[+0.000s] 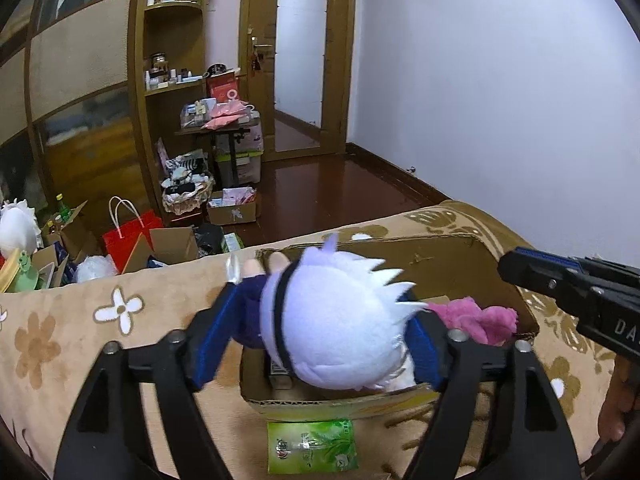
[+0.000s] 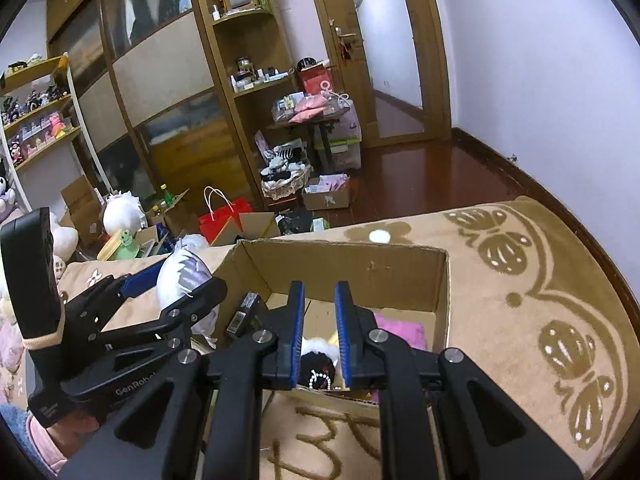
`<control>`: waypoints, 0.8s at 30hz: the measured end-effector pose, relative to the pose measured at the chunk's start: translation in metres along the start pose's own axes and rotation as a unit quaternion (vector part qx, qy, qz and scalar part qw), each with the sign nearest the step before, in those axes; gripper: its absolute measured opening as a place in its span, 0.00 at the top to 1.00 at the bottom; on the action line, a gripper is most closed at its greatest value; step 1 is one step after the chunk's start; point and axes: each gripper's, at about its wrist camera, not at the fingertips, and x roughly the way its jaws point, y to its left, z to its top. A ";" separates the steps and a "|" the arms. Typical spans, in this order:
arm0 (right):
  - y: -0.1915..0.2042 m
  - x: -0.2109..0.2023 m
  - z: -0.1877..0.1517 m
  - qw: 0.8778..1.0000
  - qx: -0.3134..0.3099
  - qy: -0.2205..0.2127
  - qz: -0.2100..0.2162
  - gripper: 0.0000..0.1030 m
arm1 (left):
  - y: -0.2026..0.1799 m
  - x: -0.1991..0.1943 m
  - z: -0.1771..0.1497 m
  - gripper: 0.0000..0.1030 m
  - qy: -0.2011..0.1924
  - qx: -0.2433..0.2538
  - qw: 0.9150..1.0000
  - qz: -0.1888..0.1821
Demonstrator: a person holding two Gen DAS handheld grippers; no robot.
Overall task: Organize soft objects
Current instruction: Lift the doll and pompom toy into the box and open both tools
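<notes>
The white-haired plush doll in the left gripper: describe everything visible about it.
The plush doll is a soft fabric figure with spiky white hair, a black band around its head, a dark purple body and pale peach hands. It is seen from behind, head toward the camera, held between the blue pads of the left hand-held gripper over the near-left part of the open cardboard box. A pink plush lies in the box just right of it; contact cannot be told.

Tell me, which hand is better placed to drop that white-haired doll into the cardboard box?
Left. The left gripper already grips the white-haired doll over the cardboard box. The right gripper hovers over the box, holding nothing.
</notes>
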 end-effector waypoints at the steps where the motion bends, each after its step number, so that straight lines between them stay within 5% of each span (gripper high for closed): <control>1: -0.001 0.001 0.000 1.000 0.003 0.003 0.001 0.83 | 0.001 0.000 0.000 0.19 0.000 -0.001 1.000 0.000; 5: -0.004 0.001 -0.002 1.000 0.013 0.005 0.001 0.67 | 0.005 0.002 0.000 0.16 0.008 -0.009 1.000 -0.007; 11: -0.006 0.000 -0.004 1.000 0.021 0.008 0.000 0.60 | 0.001 0.003 0.001 0.12 0.009 -0.008 1.000 -0.024; 24: -0.009 -0.005 -0.010 0.999 0.040 0.015 -0.005 0.32 | 0.006 -0.009 0.001 0.09 0.025 -0.006 1.000 0.002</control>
